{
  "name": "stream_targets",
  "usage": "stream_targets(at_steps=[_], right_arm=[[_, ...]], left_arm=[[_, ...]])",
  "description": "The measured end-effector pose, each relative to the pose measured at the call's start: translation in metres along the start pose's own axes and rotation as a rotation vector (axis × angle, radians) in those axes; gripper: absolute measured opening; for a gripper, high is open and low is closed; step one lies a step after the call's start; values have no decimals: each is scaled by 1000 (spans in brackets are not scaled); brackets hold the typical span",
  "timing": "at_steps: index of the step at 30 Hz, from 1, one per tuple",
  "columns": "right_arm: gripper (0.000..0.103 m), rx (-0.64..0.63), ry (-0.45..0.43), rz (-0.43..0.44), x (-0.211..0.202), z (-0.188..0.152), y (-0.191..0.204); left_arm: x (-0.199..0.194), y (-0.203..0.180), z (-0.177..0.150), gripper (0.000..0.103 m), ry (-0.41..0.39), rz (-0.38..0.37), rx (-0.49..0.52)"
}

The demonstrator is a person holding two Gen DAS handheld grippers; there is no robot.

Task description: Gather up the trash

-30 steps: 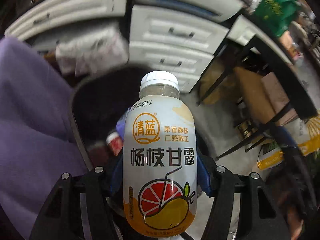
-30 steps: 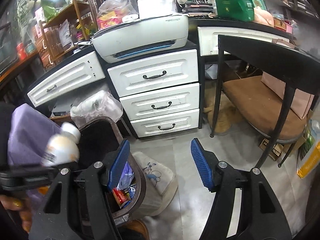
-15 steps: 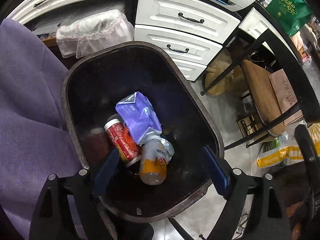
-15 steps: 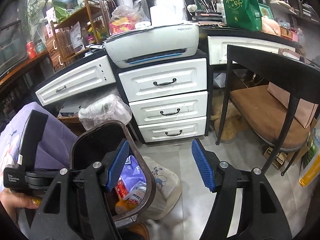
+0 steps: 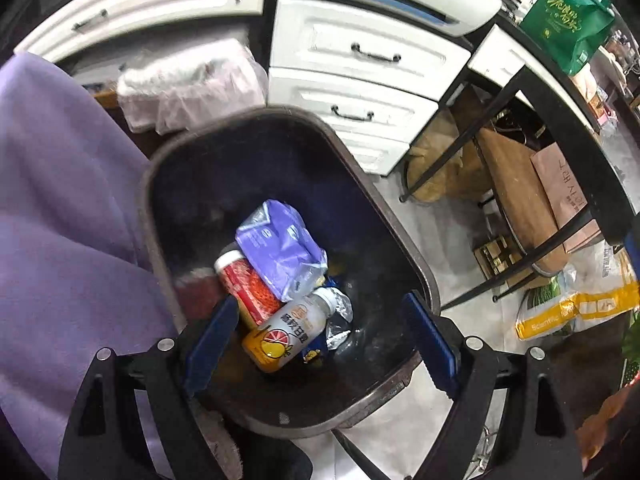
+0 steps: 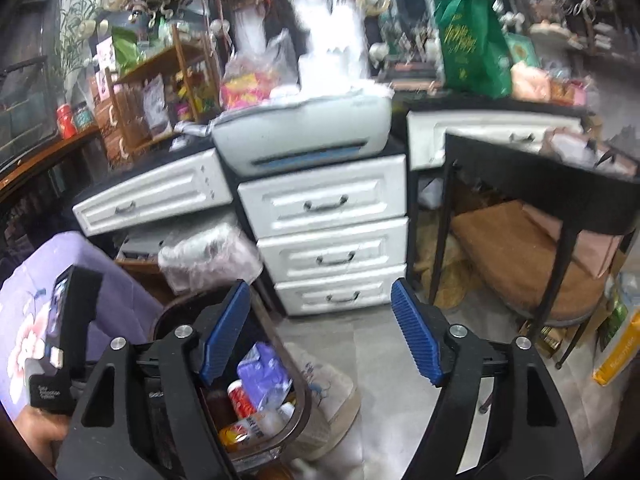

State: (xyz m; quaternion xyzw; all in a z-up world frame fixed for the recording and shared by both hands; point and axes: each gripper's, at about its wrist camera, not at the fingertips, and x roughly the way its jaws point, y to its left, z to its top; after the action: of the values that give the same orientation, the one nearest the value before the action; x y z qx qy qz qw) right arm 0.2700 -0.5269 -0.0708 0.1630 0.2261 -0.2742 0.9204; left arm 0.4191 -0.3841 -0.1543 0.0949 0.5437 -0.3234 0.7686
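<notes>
You are looking at white panelled drawers (image 5: 360,64) with dark metal handles curving across the top of the left wrist frame, and a soft purple cloth (image 5: 68,208) filling its left side. At centre, the dark, smooth-walled trash bin (image 5: 404,248) with its rounded rim is sitting open beneath you. Inside it, a crinkled purple plastic packet (image 5: 280,252) is lying over a red cylindrical can (image 5: 246,284), and the glossy white-and-orange bottle (image 5: 286,330) is resting tilted on its side just below them, touching crumpled foil. Your left gripper (image 5: 320,336) is hovering over the bin with its ribbed blue pads spread wide, gripping nothing. In the right wrist frame, your right gripper (image 6: 316,332) is likewise gaping wide and empty, pointing at the drawers, with the bin showing at lower left.
</notes>
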Motion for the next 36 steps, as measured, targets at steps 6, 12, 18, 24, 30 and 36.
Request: stream_targets(at_steps=[6, 12, 18, 24, 30, 36], right_arm=[[82, 19, -70, -36, -52, 15, -5], [93, 39, -96, 26, -127, 9, -1], [97, -70, -191, 162, -223, -23, 38], [97, -191, -151, 314, -288, -59, 72], [97, -283, -146, 391, -339, -99, 90], [97, -347, -177, 411, -382, -126, 94]], left_arm=[[-85, -17, -25, 84, -226, 11, 61], [-201, -27, -101, 98, -563, 118, 146], [-275, -11, -189, 98, -727, 282, 57], [-322, 7, -268, 98, -776, 321, -5], [-357, -5, -328, 98, -841, 401, -23], [-372, -25, -370, 98, -920, 462, -26]])
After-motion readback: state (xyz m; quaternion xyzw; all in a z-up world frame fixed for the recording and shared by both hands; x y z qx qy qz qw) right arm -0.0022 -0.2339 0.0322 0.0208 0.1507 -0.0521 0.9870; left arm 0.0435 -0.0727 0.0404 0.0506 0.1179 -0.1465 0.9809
